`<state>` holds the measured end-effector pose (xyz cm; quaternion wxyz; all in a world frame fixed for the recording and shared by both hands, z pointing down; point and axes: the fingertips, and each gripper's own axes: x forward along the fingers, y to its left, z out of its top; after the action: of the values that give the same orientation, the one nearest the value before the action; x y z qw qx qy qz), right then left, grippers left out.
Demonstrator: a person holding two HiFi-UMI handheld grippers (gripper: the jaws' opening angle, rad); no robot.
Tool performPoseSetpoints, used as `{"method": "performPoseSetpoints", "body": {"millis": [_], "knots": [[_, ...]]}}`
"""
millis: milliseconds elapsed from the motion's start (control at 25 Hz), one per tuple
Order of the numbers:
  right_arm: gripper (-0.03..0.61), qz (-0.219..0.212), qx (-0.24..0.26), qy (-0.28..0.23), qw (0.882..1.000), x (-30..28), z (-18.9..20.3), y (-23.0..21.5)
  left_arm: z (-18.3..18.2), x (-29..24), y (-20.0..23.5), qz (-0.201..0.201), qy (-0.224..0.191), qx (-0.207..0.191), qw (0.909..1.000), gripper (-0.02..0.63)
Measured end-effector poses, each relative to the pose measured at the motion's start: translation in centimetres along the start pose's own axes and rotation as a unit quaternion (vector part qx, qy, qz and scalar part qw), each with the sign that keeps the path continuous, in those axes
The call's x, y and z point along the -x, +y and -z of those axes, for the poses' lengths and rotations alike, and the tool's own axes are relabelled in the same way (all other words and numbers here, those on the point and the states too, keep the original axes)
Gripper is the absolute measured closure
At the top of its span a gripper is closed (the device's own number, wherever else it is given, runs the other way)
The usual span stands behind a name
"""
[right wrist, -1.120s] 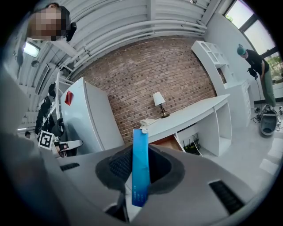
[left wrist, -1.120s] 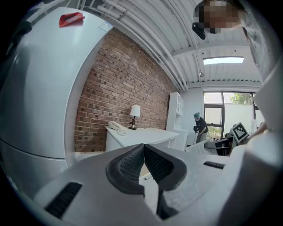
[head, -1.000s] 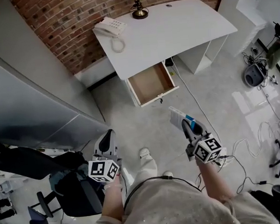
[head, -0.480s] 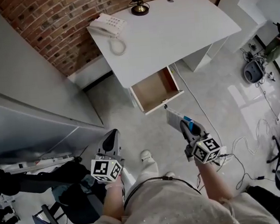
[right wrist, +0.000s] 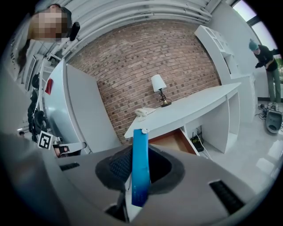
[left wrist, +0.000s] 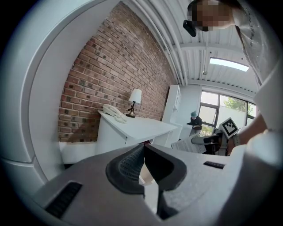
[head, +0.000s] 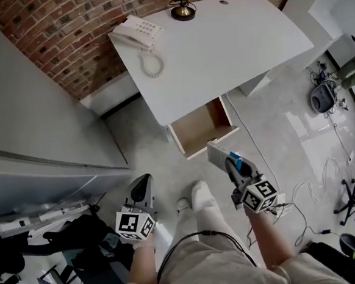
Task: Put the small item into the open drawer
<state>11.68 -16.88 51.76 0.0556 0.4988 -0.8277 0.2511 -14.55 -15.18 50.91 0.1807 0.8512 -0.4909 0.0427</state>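
**Right gripper** [right wrist: 139,154]: the jaws are clamped on the small item [head: 220,155], a flat, thin piece with a white face and a blue edge. It is held edge-up between the pads, and its far end projects beyond the fingertips. The blue edge is seen upright in the right gripper view.

**Left gripper** [left wrist: 143,150]: the jaws are brought together at the tips. Nothing is seen between them.

**Position of the item:** in the head view it is held in the air just on the near side of the drawer [head: 202,125], with its far end close to the drawer front. It is not inside the drawer. The left gripper is held lower and further left, well apart from both item and drawer.

**Drawer:** it is pulled out from the near edge of the desk [head: 231,42], and its brown wooden bottom is exposed.

**Desk top:** a white corded telephone [head: 136,32] is noted at the far left corner. The base of a lamp [head: 184,11] is noted at the far edge, to the right of the telephone.

**Surroundings:** a brick wall [head: 59,43] is recorded behind the desk. Pale flooring [head: 148,153] is recorded beneath the drawer.
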Motion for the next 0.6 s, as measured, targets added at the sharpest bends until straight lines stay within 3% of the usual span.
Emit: {"method": "performPoseSetpoints", "body": {"millis": [320,600], "knots": [[0.508,-0.021,0.004,0.024,0.999,-6.1,1.7,-1.8,2.2,-4.0,0.8,-0.001,0.014,0.014,0.9998,0.607],[0.508,-0.037,0.049,0.059,0.996,-9.8,3.3,-1.9,3.8,-6.3,1.3,-0.006,0.02,0.026,0.9994,0.607]]}}
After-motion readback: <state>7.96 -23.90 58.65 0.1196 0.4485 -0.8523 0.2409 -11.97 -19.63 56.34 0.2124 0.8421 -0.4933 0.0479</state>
